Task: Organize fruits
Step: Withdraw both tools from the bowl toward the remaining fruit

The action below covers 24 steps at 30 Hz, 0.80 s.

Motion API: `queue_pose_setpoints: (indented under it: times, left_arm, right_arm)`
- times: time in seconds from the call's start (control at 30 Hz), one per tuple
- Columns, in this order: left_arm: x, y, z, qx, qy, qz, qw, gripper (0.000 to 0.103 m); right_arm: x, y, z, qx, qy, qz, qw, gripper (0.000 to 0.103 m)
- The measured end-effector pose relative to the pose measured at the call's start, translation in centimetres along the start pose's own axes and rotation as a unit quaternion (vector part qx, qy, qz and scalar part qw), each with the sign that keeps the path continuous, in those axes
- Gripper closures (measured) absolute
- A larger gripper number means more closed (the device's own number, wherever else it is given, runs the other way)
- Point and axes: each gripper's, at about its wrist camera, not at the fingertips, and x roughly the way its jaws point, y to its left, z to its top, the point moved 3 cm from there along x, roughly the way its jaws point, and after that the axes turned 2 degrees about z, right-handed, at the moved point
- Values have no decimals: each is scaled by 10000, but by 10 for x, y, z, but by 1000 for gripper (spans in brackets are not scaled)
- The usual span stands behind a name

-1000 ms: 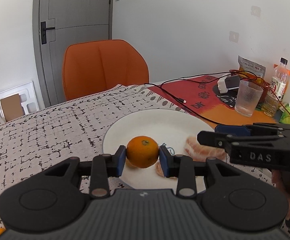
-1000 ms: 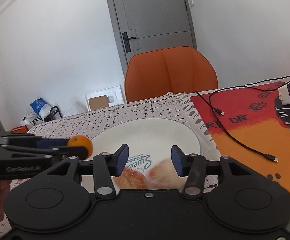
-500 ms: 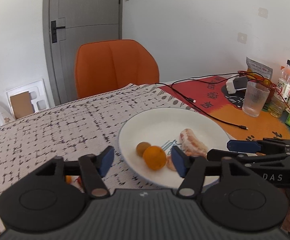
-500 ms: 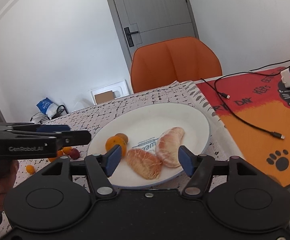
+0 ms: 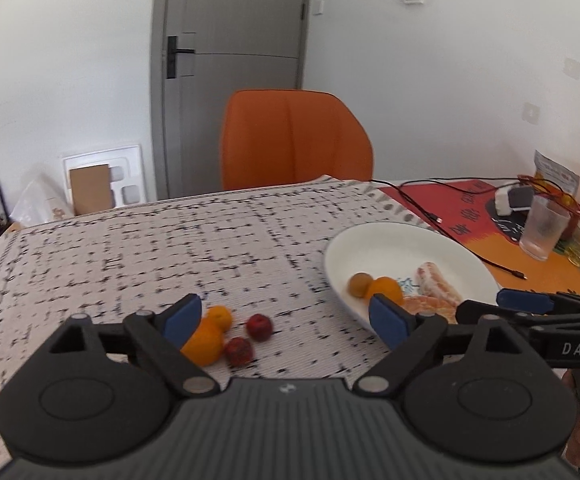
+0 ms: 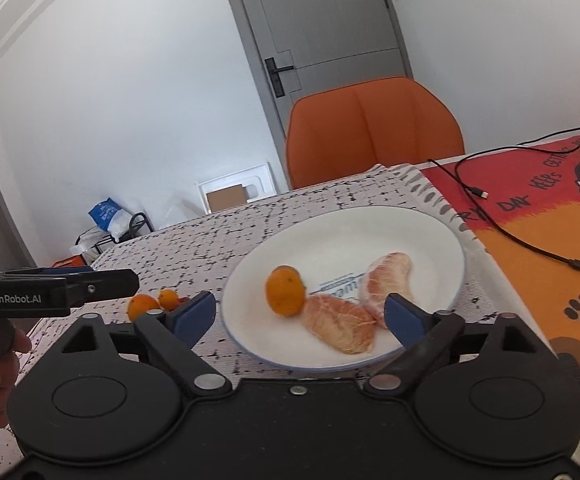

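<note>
A white plate [image 5: 394,240] [image 6: 430,240] holds a small orange [image 5: 384,289] [image 6: 284,290], a brownish round fruit [image 5: 360,284] and two peeled citrus pieces [image 6: 338,322] [image 6: 388,288]. On the cloth to its left lie two oranges [image 5: 203,342] [image 5: 218,316] and two small red fruits [image 5: 259,326] [image 5: 238,351]. My left gripper [image 5: 285,318] is open and empty above the cloth, between the loose fruits and the plate. My right gripper [image 6: 300,314] is open and empty over the plate's near edge.
An orange chair [image 5: 294,140] stands behind the table. On the right, a red and orange mat [image 6: 538,216] carries black cables [image 6: 506,232], a glass [image 5: 542,228], bottles and a snack bag. The patterned cloth [image 5: 169,248] covers the rest of the table.
My left gripper let the small orange go onto the plate, opened wide and swung left toward the loose fruits. My right gripper opened wider and drew back from the peeled pieces.
</note>
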Motion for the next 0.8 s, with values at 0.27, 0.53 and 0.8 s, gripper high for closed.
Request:
queue_pose_setpoints:
  times: [0.27, 0.53, 0.8]
  left_arm:
    - [-19, 30, -7, -274, -30, 242, 9993, 11]
    - [-40, 55, -12, -470, -146, 478, 9976, 11]
    - [-49, 85, -21, -738, -118, 634, 9952, 11]
  right_arm:
    - [0, 23, -1, -171, 19, 151, 9997, 1]
    - [3, 43, 1, -278, 88, 273, 9992, 0]
    - [11, 64, -3, -425, 232, 464, 9977, 0]
